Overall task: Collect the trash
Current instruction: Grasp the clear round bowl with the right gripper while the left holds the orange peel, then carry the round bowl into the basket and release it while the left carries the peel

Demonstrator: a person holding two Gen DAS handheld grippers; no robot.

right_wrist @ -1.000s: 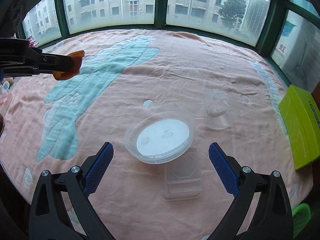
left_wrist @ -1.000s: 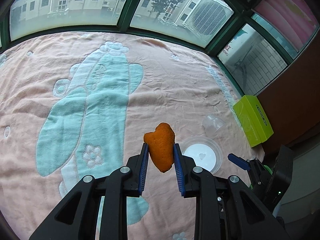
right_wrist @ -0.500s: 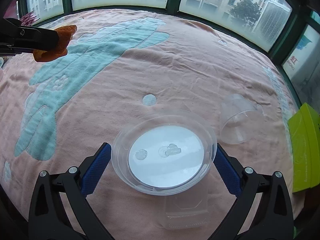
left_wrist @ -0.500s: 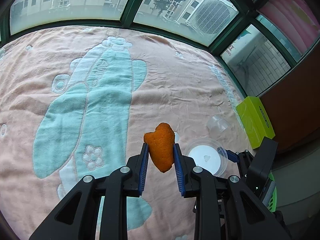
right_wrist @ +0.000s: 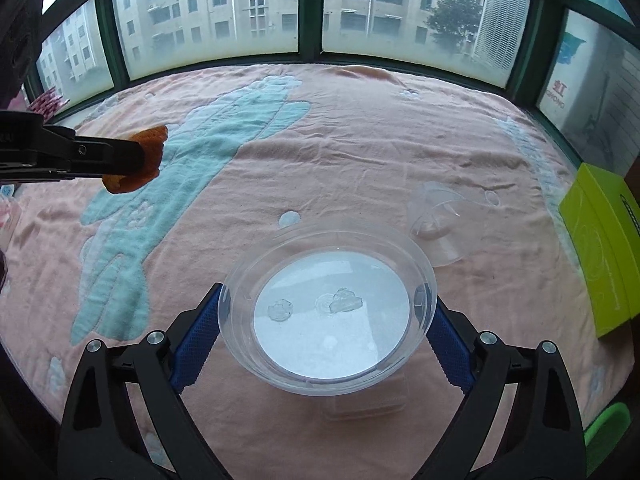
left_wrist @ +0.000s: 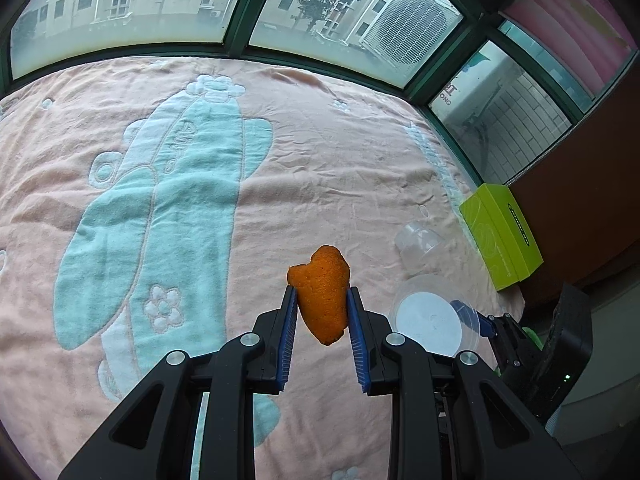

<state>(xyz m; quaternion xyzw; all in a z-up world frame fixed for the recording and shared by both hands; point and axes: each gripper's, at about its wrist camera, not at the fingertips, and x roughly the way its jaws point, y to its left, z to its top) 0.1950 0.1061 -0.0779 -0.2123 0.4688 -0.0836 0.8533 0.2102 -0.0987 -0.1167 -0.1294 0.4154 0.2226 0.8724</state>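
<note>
My left gripper (left_wrist: 321,306) is shut on an orange peel (left_wrist: 322,294) and holds it above the pink blanket; the peel also shows at the left of the right wrist view (right_wrist: 138,160). My right gripper (right_wrist: 326,312) has closed its blue pads on the sides of a clear plastic bowl (right_wrist: 328,312) with a white bottom, and the bowl sits lifted over a flat clear lid (right_wrist: 366,400). The bowl also shows in the left wrist view (left_wrist: 434,316). A clear plastic cup (right_wrist: 438,220) lies on its side just beyond the bowl.
A pink blanket (right_wrist: 360,152) with a teal figure covers the surface. A lime green box (right_wrist: 600,248) lies at the right edge, also in the left wrist view (left_wrist: 500,236). Windows with dark green frames (left_wrist: 240,12) run along the far side.
My right gripper moved forward around the clear bowl, closed on its sides and raised it off the lid. My left gripper kept hold of the orange peel, hardly moving.
</note>
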